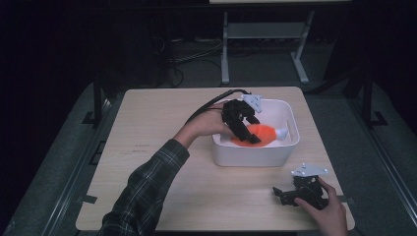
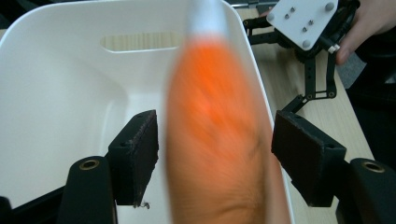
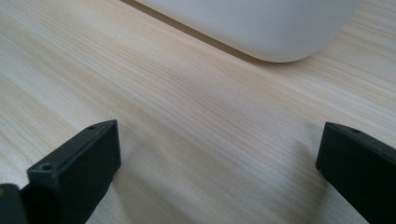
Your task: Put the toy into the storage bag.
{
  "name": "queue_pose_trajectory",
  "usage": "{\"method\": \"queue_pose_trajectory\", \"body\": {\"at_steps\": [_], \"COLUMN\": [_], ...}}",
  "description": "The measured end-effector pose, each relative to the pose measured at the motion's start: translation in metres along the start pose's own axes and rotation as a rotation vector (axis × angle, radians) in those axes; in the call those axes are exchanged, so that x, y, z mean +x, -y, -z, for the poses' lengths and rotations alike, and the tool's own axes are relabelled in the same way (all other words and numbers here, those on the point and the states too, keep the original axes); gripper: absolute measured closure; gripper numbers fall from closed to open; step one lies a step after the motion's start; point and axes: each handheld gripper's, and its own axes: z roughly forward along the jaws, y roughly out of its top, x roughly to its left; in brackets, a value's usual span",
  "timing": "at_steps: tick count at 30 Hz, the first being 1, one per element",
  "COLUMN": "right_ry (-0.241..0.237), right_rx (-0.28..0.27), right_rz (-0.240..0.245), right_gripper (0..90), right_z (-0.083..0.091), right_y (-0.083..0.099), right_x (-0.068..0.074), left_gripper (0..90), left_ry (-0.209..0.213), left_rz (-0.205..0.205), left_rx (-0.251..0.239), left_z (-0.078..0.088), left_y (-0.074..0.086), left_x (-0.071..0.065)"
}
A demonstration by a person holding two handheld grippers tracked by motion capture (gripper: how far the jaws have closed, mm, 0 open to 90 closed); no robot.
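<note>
A pale wooden table (image 1: 162, 147) is seen from above, and on its right half a white tub (image 1: 255, 152) is set, a slot handle cut in one end wall. Inside the tub an orange object with a white tip (image 1: 263, 133) is lying, blurred in the left gripper view, so its kind cannot be told. The left gripper (image 1: 246, 129) is reached over the tub's near-left rim by a hand in a plaid sleeve (image 1: 147, 187); in the left gripper view its jaws are spread to either side of the orange object (image 2: 215, 140), with a gap seen at each pad, so nothing is grasped. The right gripper (image 1: 282, 194) is held low at the table's near-right corner, just beside the tub. In the right gripper view its jaws are parted wide over bare wood, released, the tub's rounded corner (image 3: 261, 28) seen ahead.
</note>
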Motion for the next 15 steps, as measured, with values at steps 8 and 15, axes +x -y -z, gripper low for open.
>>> {"method": "queue_pose_trajectory", "body": {"at_steps": [8,15], "right_ry": [0.0,0.002], "right_rx": [0.001,0.0], "right_rz": [0.0,0.002], "right_gripper": [0.0,0.0], "right_z": [0.0,0.0], "right_y": [0.0,0.0], "right_x": [0.0,0.0], "left_gripper": [31.4,29.5], "left_ry": [-0.003,-0.049], "left_rz": [0.027,0.081], "left_rx": [-0.039,-0.071], "left_z": [0.01,0.025], "left_y": [0.005,0.015], "left_x": [-0.003,-0.009]}}
